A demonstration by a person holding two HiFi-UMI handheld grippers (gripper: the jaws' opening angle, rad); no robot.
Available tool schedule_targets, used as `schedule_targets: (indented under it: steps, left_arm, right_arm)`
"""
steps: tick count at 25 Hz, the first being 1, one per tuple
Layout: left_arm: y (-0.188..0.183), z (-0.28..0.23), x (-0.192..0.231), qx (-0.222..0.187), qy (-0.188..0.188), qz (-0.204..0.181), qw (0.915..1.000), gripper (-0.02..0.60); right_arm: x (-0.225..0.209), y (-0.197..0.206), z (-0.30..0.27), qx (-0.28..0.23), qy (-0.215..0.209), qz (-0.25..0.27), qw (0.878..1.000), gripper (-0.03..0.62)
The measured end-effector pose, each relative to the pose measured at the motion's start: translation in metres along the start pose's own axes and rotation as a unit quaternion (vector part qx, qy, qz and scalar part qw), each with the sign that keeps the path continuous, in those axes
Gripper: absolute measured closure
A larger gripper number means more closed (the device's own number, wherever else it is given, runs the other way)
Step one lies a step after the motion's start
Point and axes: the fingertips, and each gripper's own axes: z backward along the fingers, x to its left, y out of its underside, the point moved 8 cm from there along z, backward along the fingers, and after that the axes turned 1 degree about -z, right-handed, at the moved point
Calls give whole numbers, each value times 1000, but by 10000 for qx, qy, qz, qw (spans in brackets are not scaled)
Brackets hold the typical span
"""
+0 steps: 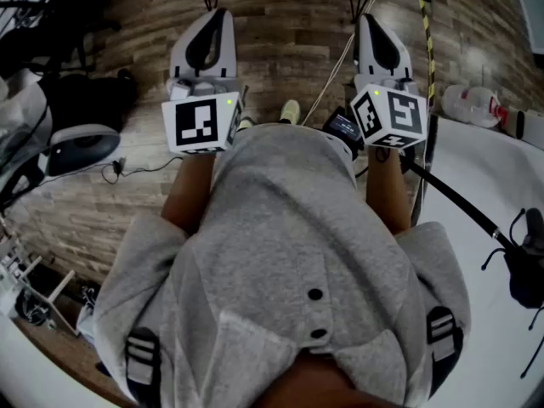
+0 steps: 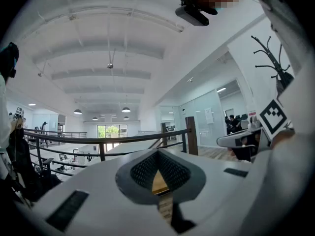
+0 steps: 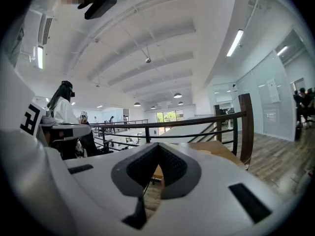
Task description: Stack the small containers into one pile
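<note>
Grey sweatshirt [image 1: 280,228], left gripper [image 1: 214,14] closed empty, right gripper [image 1: 368,19] closed empty, two in all

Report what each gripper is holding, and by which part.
Nothing is held. The left gripper and the right gripper are both shut, with nothing between their jaws.

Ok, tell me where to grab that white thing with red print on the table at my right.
Likely across its middle, from above. The white thing seems to lie on its side near the table edge, long axis sideways, so its narrow width should suit the jaws. The right tool is nearer, but it is shut and must open first. The thing's exact shape is too small to tell.
</note>
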Motion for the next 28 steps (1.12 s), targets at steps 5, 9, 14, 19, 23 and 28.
schedule_targets:
  steps: [5, 9, 14, 19, 23, 28]
  left_arm:
    - [-4, -7, -14, -40, 6, -147, 9999, 569]
    - [-5, -9, -16, 64, -30, -118, 9999, 569]
    - [-9, -9, -19, 29, -53, -114, 9999, 569]
    - [-13, -4, -26, 0, -95, -312, 9995, 569]
    - [-17, -2, -29, -68, -85, -441, 9990, 569]
    - [-21, 0, -32, -116, -90, -486, 9987, 569]
  right_arm:
    - [-14, -2, 5, 17, 70, 18, 10000, 582]
    - [-18, -2, 2, -19, -76, -51, 10000, 582]
    - [-21, -1, 3, -101, -279, -202, 9994, 582]
    - [-21, -1, 5, -90, -411, -150, 9990, 582]
    - [-21, -1, 4, -45, -536, -211, 9983, 582]
    - [-20, -4, 6, -80, -589, -257, 9979, 582]
